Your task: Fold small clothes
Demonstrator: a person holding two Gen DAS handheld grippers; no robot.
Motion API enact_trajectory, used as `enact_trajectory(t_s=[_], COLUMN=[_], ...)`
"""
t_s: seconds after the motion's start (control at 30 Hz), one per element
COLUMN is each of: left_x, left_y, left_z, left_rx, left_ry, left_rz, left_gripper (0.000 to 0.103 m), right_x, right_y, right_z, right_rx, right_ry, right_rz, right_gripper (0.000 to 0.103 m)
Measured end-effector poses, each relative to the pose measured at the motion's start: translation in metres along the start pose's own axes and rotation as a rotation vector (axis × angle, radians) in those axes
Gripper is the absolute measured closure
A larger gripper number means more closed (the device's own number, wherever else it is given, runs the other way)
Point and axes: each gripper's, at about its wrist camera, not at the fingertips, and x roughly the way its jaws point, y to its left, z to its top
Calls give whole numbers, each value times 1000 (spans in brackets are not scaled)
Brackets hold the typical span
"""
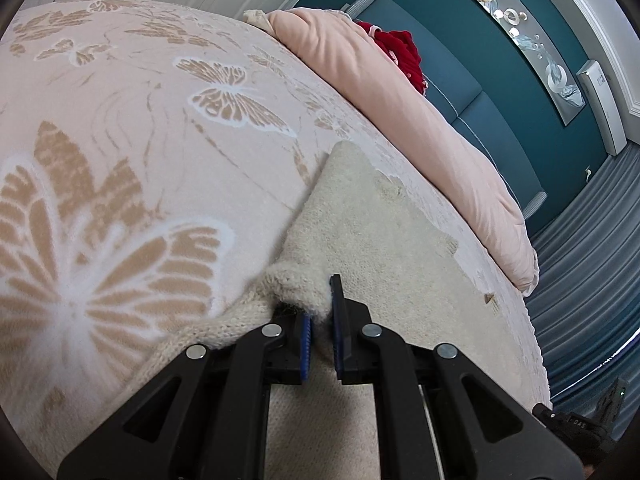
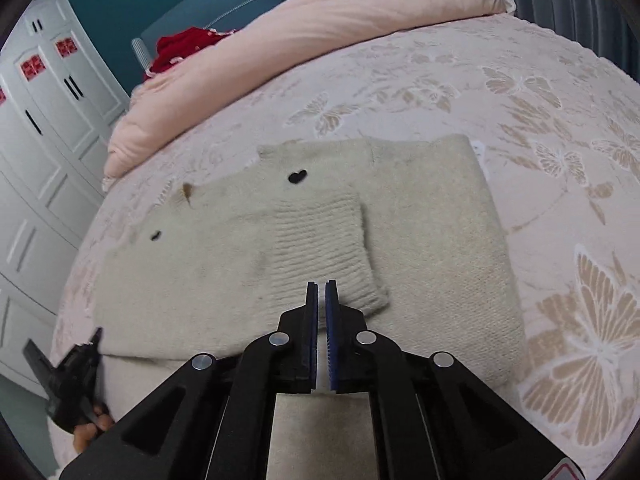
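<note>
A cream knit sweater (image 2: 420,232) with small black heart marks lies flat on the bed, one ribbed sleeve (image 2: 324,240) folded across its body. My left gripper (image 1: 320,300) is shut on the sweater's near edge (image 1: 296,280), which bunches up between the blue pads. The sweater's body (image 1: 380,220) stretches away beyond it. My right gripper (image 2: 321,292) hovers just above the sleeve cuff with its jaws nearly together and nothing between them. The left gripper also shows in the right wrist view (image 2: 76,376) at the sweater's left corner.
The bed is covered by a pink butterfly-patterned blanket (image 1: 140,140). A rolled pink duvet (image 2: 304,40) lies along the far side with a red garment (image 2: 180,48) behind it. White wardrobes (image 2: 44,120) stand at the left, grey curtains (image 1: 580,280) at the right.
</note>
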Motion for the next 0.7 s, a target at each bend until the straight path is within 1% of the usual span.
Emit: enact_trajectory(t_s=[0.03, 0.07, 0.13, 0.17, 0.2, 0.23, 0.27, 0.3, 0.33, 0.37, 0.4, 0.43, 0.47, 0.5, 0.53, 0.57, 0.67, 0.7], left_x=[0, 0, 1, 1, 1, -1, -3, -7, -14, -25, -39, -57, -78, -100, -122, -143, -180, -190], left_y=[-1, 0, 0, 0, 0, 0, 0, 0, -2, -2, -3, -2, -1, 3, 10, 20, 52, 62], left_z=[0, 0, 2, 3, 4, 6, 8, 8, 8, 6, 4, 1, -2, -6, -10, -16, -40, -49], left_rx=[0, 0, -5, -9, -16, -26, -32, -29, -18, -5, 8, 21, 34, 43, 44, 38, 4, -12], left_ry=[1, 2, 7, 11, 18, 28, 49, 83, 121, 164, 209, 244, 269, 281, 285, 302, 411, 417], left_rz=[1, 1, 2, 1, -2, -5, -9, -10, -2, -2, -16, -21, -4, 31, 61, 73, 117, 102], left_gripper=[94, 94, 94, 94, 94, 94, 93, 92, 86, 74, 66, 47, 24, 15, 8, 7, 7, 7], right_x=[13, 12, -7, -21, -37, -53, -68, -84, -101, -117, -131, -146, -159, -170, -180, -188, -202, -201], right_y=[-4, -8, -8, -6, -4, -3, -3, -4, -7, -12, -17, -23, -28, -33, -39, -46, -62, -65], right_z=[-4, -7, -8, -11, -18, -27, -37, -49, -64, -79, -95, -112, -130, -146, -163, -178, -220, -230], right_rx=[0, 23, 58, 66, 67, 60, 50, 41, 39, 39, 36, 28, 17, 13, 18, 29, 101, 119], right_ry=[47, 35, 33, 24, 10, 4, 3, 2, -2, -2, 2, 11, 20, 31, 48, 65, 109, 123], right_rz=[-16, 2, -5, -15, -13, -11, -12, -23, -35, -44, -58, -81, -108, -127, -139, -139, -114, -107], right_gripper=[103, 103, 103, 95, 90, 90, 85, 76, 69, 57, 47, 46, 45, 41, 39, 36, 35, 35])
